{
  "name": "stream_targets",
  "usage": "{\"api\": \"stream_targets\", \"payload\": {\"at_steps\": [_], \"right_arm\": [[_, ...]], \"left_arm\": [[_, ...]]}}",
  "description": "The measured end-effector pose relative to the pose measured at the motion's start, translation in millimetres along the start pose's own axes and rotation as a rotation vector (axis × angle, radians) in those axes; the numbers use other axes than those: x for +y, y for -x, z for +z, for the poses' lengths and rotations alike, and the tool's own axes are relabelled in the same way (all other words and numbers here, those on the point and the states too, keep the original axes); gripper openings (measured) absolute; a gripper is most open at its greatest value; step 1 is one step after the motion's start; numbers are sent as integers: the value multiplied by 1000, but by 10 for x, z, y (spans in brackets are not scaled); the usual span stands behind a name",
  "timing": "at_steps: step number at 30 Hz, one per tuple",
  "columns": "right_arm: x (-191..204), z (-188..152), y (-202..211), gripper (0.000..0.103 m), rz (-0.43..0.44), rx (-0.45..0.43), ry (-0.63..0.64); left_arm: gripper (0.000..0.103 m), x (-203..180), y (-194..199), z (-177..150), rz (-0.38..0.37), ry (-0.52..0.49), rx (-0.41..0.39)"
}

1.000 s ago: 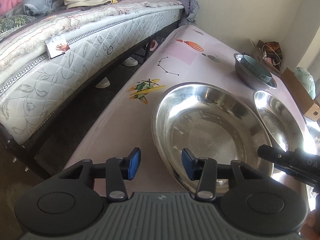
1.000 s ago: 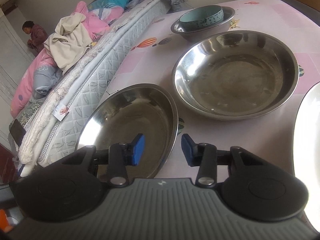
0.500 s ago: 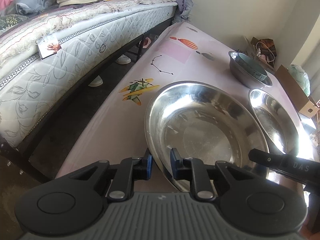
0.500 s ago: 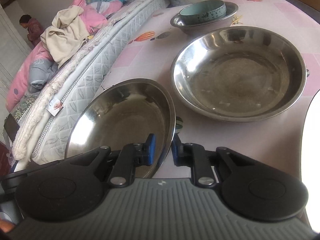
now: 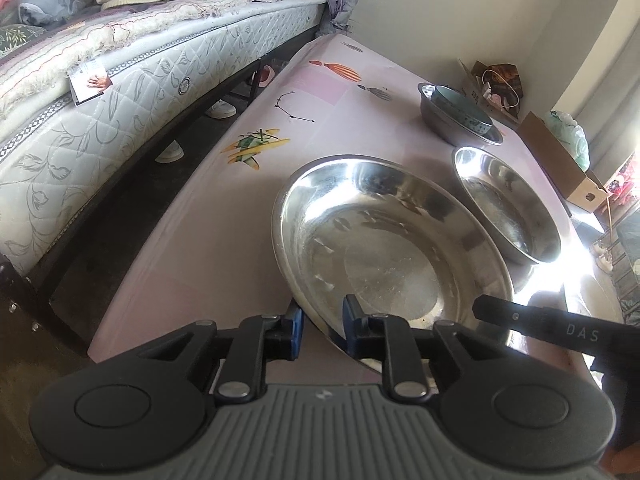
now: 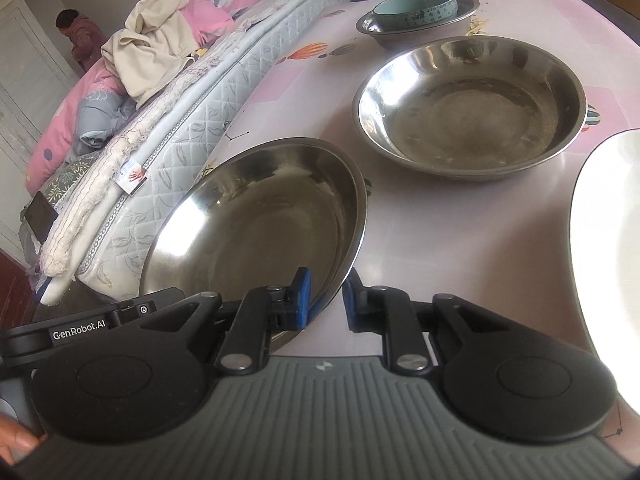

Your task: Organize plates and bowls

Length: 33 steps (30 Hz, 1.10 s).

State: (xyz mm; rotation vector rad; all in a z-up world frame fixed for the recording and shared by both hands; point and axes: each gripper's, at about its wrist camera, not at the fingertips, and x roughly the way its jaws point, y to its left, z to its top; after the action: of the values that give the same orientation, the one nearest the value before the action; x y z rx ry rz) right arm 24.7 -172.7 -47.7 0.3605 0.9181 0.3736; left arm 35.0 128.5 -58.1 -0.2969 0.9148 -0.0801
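My left gripper [image 5: 321, 322] is shut on the near rim of a large steel plate [image 5: 384, 248]. My right gripper [image 6: 326, 298] is shut on the same plate's [image 6: 256, 228] opposite rim, and the plate is lifted and tilted above the pink table [image 6: 460, 232]. A second steel plate [image 6: 472, 108] lies on the table just beyond; it also shows in the left wrist view [image 5: 508, 204]. Farther back a teal bowl [image 6: 416, 6] sits inside a steel bowl [image 6: 424, 28]. A white plate [image 6: 608, 248] lies at the right edge.
A bed with a quilted mattress [image 5: 112, 108] and piled clothes runs along the table's left side, with a dark floor gap between. A cardboard box [image 5: 564, 160] and bags stand against the wall beyond the table. A person [image 6: 80, 36] stands far off.
Both grippers went from open to shut on the large steel plate's rim. The plate has since risen off the table and tilted.
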Motion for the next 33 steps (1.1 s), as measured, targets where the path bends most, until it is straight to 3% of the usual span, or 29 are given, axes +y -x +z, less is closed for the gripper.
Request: {"api": "stream_targets", "payload": {"at_steps": [6,9,13,18,23,29,33], "right_arm": [[-41,-139,170,18,12,8,-3],[-82,-198,218,18,8,11,-12],[-98,-205,243,19,-2,-5,-12],[-120,-110,204,19,-12,-33,-19],[-134,-6,80,19,-25,-47,-20],[-107,52,-35,19,-42,-58,-17],[-106,92,-76,19,-50,-75,-22]], "left_arm": [[21,45,107,-138,-50,23,21],[22,62,139,-179,-39,22,8],[40,89,153,-142,-45,29,-6],[41,106,76,-63,5,15,-26],[41,104,-57,-12,58,0,-27],[37,60,-108,34,72,-15,-43],[25,28,-140,49,61,-20,-40]]}}
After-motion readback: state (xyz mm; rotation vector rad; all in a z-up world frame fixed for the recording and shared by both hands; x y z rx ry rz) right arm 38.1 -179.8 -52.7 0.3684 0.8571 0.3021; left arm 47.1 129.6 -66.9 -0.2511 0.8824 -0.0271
